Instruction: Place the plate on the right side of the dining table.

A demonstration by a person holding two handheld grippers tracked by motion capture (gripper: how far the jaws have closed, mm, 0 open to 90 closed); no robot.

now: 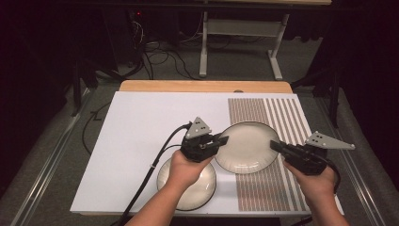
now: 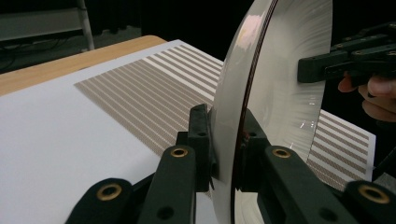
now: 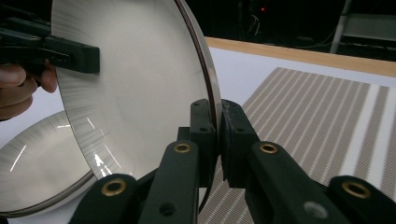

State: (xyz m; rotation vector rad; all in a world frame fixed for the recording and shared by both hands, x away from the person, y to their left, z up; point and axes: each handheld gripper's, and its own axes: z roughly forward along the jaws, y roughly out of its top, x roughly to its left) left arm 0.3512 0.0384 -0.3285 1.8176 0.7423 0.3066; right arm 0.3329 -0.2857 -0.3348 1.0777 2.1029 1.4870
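A cream plate with a dark rim (image 1: 247,147) hangs just above the striped mat, held from both sides. My left gripper (image 1: 222,140) is shut on its left rim and my right gripper (image 1: 275,144) on its right rim. In the left gripper view the jaws (image 2: 224,117) pinch the plate (image 2: 285,88) edge-on, with the right gripper (image 2: 327,65) across it. In the right gripper view the jaws (image 3: 215,107) clamp the rim of the plate (image 3: 140,79). A second plate (image 1: 202,188) lies on the white board under my left hand.
The white board (image 1: 136,136) covers a wooden table (image 1: 202,86), with a brown-striped area (image 1: 282,113) on its right side. The second plate (image 3: 42,163) sits below and left of the held one. Cables and a desk frame (image 1: 203,42) stand on the floor beyond.
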